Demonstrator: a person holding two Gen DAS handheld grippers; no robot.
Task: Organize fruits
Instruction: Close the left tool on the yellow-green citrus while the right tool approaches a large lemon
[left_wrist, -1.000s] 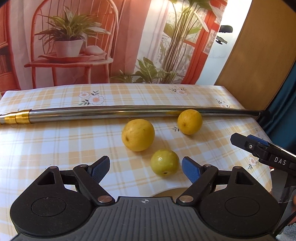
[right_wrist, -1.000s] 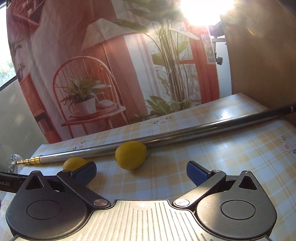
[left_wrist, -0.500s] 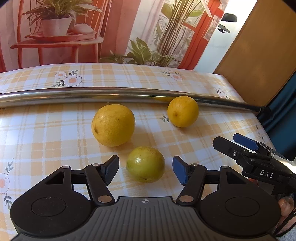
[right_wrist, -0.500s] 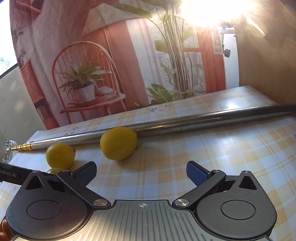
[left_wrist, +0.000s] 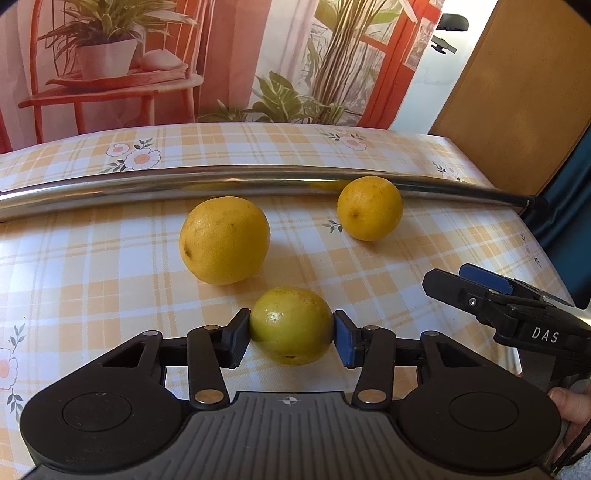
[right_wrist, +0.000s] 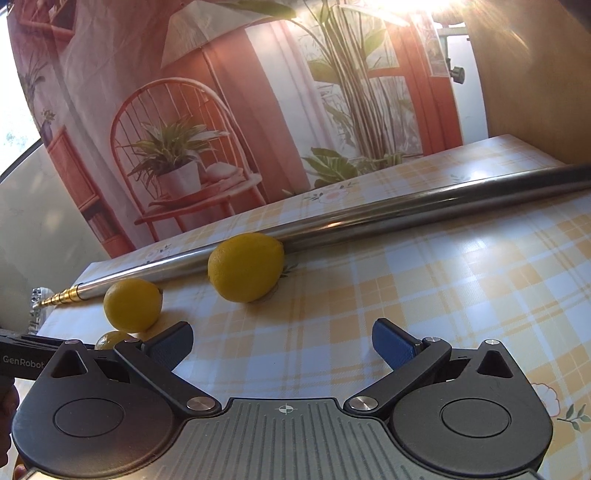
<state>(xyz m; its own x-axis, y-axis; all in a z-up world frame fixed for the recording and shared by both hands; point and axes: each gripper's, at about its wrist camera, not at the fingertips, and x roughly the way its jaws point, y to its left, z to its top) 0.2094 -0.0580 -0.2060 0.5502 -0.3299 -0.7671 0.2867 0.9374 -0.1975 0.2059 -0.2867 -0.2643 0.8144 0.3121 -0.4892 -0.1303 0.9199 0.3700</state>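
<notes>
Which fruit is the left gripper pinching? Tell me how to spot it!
Find the long silver pole lying across the checked tablecloth. Three fruits sit in front of it. Yours is the greenish-yellow fruit, nearest, smallest and between the left gripper pads; the other two are yellower.

Staged home-style tabletop set.
Table (left_wrist: 92, 280) under orange-and-white checked floral oilcloth, backed by hanging printed backdrop (right_wrist: 229, 122) of red chair, potted plants; plain brown wooden panel (left_wrist: 517, 92) alongside.
</notes>
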